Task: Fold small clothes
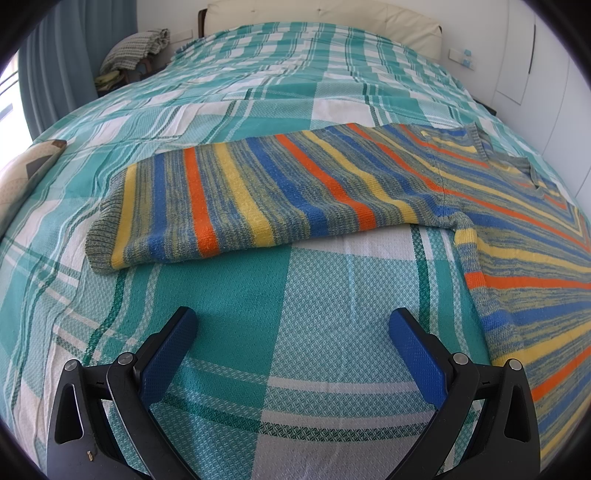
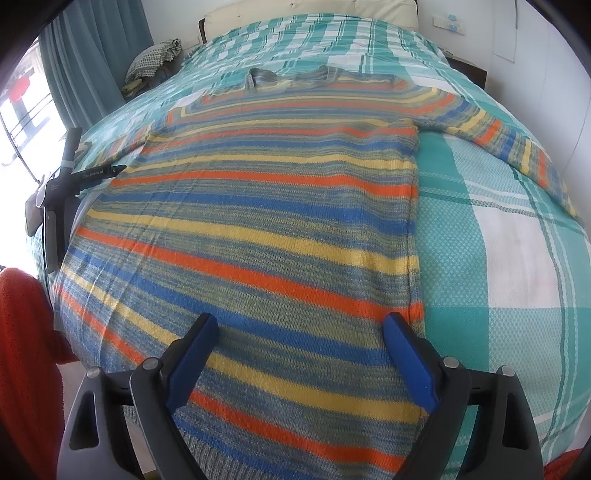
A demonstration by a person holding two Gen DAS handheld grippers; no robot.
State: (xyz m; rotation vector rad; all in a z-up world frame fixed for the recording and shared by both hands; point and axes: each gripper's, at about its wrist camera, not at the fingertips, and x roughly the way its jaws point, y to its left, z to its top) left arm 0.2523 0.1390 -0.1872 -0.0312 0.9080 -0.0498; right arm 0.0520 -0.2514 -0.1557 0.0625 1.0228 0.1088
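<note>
A bed (image 1: 258, 92) is covered by a teal-and-white plaid bedspread (image 2: 498, 240). A striped sweater (image 2: 258, 221) is laid flat on it, body toward the foot end, neck (image 2: 255, 79) toward the cream headboard (image 1: 332, 18). One sleeve (image 1: 240, 199) is stretched out sideways, cuff (image 1: 101, 240) ribbed. The left gripper (image 1: 293, 325) is seen released above bare bedspread, just short of that sleeve. The right gripper (image 2: 301, 328) is seen spread wide over the sweater's lower body, nothing clamped. A red garment (image 2: 26, 350) shows at the left edge.
</note>
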